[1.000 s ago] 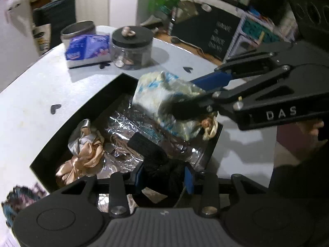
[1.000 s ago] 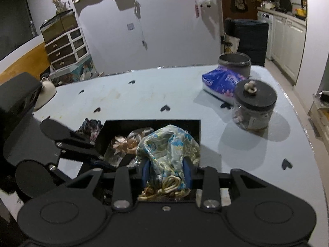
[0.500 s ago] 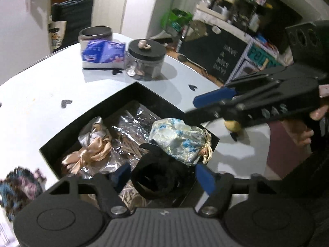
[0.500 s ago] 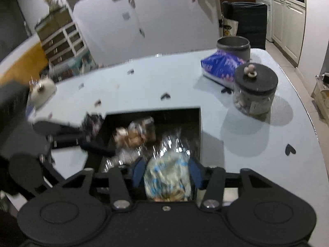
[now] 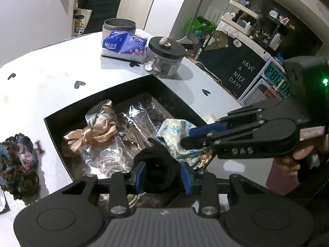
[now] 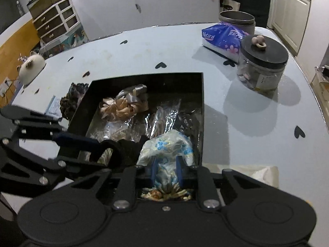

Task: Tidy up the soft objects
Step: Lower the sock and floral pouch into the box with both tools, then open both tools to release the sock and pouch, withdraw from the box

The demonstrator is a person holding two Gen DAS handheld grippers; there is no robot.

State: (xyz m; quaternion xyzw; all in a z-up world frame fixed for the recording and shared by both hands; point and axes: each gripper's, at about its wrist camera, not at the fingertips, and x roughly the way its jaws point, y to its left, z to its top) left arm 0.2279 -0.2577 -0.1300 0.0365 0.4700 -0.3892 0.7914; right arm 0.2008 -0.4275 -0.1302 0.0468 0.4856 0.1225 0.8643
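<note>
A black box (image 5: 123, 86) (image 6: 144, 76) on the white table holds a beige and silver satin scrunchie (image 5: 92, 131) (image 6: 123, 105) and foil packets (image 5: 135, 119). My left gripper (image 5: 163, 175) (image 6: 98, 150) is closing, and its blue pads press on a black fuzzy scrunchie (image 5: 156, 160) (image 6: 125, 150) over the box's near edge. My right gripper (image 6: 166, 171) (image 5: 191, 136) is closing too, pinching the blue floral pouch (image 6: 168, 146) (image 5: 174, 131), which rests in the box's near right corner. A dark crocheted scrunchie (image 5: 18, 164) (image 6: 70, 100) lies outside, left of the box.
Behind the box stand a blue tissue pack (image 5: 123, 43) (image 6: 222, 37), a clear jar with a black lid (image 5: 164, 57) (image 6: 261, 65) and a metal tin (image 5: 119, 26). A white teapot (image 6: 31, 68) sits far left. A pale cloth (image 6: 257, 173) lies by the box's near right corner.
The right gripper lowered the floral pouch into the box. Both grippers' jaws widened half a second ago and have narrowed again on the pouch and the black scrunchie. The left gripper rolled.
</note>
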